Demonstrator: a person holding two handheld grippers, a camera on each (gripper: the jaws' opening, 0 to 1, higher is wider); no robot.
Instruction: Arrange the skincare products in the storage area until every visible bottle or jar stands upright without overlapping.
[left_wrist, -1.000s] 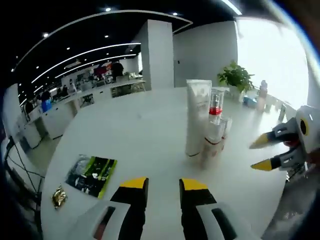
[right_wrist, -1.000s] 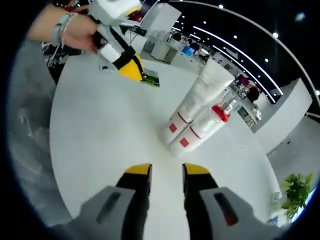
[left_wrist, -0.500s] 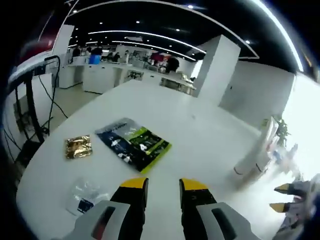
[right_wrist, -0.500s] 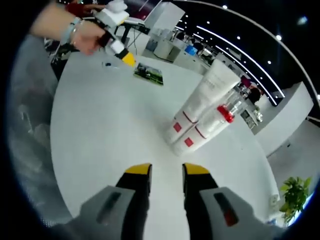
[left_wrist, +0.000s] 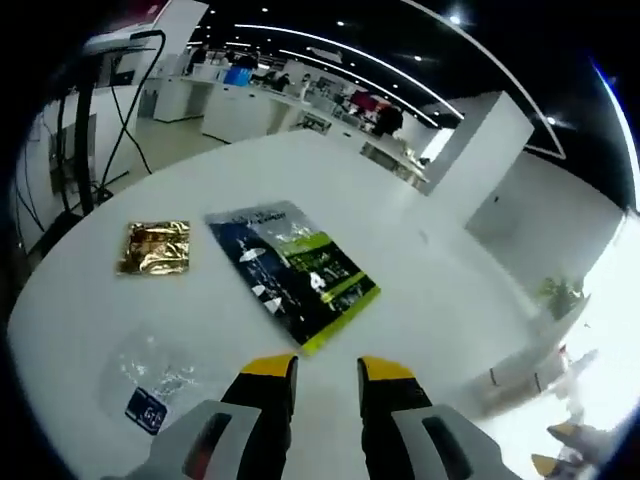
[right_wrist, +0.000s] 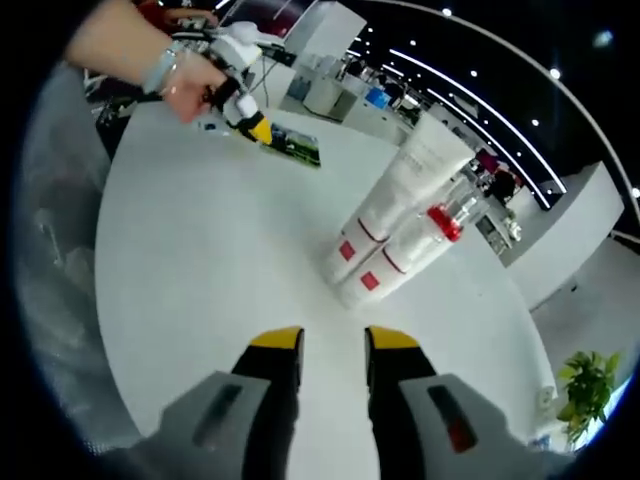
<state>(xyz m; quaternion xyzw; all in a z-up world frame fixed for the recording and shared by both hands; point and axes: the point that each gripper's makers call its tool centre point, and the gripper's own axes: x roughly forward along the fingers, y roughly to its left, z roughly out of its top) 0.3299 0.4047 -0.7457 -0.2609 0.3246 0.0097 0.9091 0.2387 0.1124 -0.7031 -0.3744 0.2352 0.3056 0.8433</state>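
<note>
Room: open office with ceiling light strips, white pillars, desks far back; a plant (right_wrist: 588, 393) at 4 o'clock in the right gripper view.
Surface: round white table (right_wrist: 200, 260); its curved edge runs down the left side of both views, floor beyond.
Open room: bare tabletop between the right gripper (right_wrist: 334, 345) and the bottles, and from there out toward 9 o'clock.
Tube (right_wrist: 405, 185): tallest of the group, standing cap-down, long axis upright though it leans toward 1 o'clock in the right gripper view.
Spray bottle (right_wrist: 425, 238): red collar, clear cap on top, upright, just beside the tube on its 3 o'clock side.
Small bottles (right_wrist: 357, 268): two white ones with red square labels at the front of the group, close together; whether they touch I cannot tell.
Group in left gripper view: blurred at 4 o'clock, well apart from the left gripper (left_wrist: 327, 372).
Sachet (left_wrist: 297, 271): dark blue and green, flat, just ahead of the left gripper at 12 o'clock, long axis running 10 to 4.
Gold packet (left_wrist: 155, 247): flat, at 10 o'clock, near the table edge.
Clear bag (left_wrist: 152, 386): with a blue label, at 9 o'clock beside the left jaw.
Left gripper: jaws parted, nothing between them; a hand (right_wrist: 185, 85) holds it over the sachet in the right gripper view.
Right gripper: jaws apart, empty, well short of the bottles.
</note>
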